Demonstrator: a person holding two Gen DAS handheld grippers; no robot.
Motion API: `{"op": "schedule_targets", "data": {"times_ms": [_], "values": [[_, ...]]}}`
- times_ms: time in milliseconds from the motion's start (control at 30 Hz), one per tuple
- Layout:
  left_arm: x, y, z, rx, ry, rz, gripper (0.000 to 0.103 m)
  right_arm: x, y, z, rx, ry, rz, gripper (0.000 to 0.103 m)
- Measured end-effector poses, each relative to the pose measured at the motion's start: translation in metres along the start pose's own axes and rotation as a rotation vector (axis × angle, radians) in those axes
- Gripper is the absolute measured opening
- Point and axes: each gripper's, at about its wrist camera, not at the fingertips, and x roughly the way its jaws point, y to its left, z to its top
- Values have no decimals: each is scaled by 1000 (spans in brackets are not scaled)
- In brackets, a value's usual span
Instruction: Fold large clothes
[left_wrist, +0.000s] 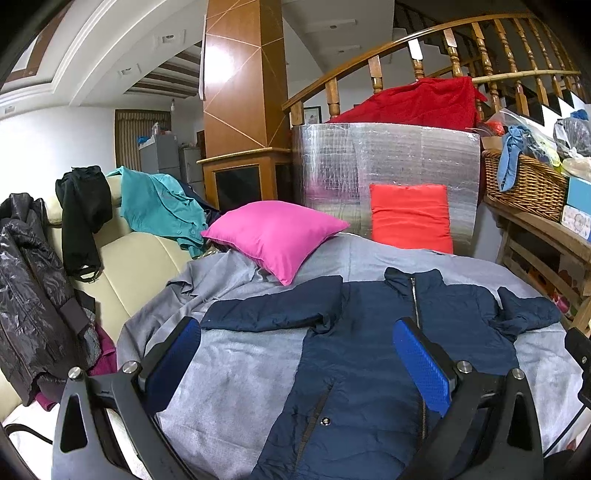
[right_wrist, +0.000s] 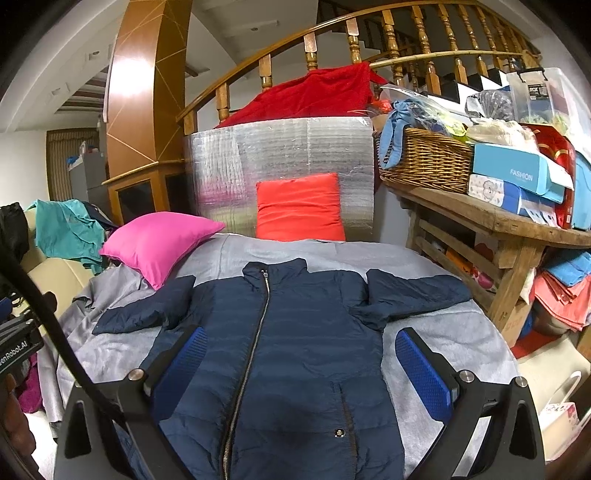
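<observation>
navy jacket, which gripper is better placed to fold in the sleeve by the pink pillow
Left. The left gripper is open beside that sleeve of the navy jacket; the right gripper sits over the zipper.

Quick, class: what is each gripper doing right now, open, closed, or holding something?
Left gripper: open, holding nothing, above the navy jacket.
Right gripper: open, holding nothing, above the same jacket.

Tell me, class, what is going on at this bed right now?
A person holds two grippers over a navy puffer jacket spread face up, zipped, on a grey bedcover. Both sleeves lie out to the sides. The left gripper and right gripper hover with jaws wide open, gripping nothing. No fold shows yet. A pink pillow and an orange cushion sit beyond the collar.
</observation>
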Motion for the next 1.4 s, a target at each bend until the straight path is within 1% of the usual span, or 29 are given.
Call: {"op": "schedule_targets", "data": {"times_ms": [400, 733, 1167, 1333, 1400], "values": [[8, 6, -2, -9, 10, 6, 103, 5, 6, -2, -18, 8, 2, 103], [9, 2, -2, 5, 14, 12, 103, 9, 1, -1, -5, 13, 2, 103], [20, -23, 2, 56, 25, 19, 103, 27, -28, 9, 37, 12, -17, 103], [32, -44, 4, 92, 35, 10, 103, 44, -50, 13, 59, 14, -48, 103], [42, -56, 4, 109, 46, -8, 103, 57, -65, 15, 75, 19, -70, 103]]}}
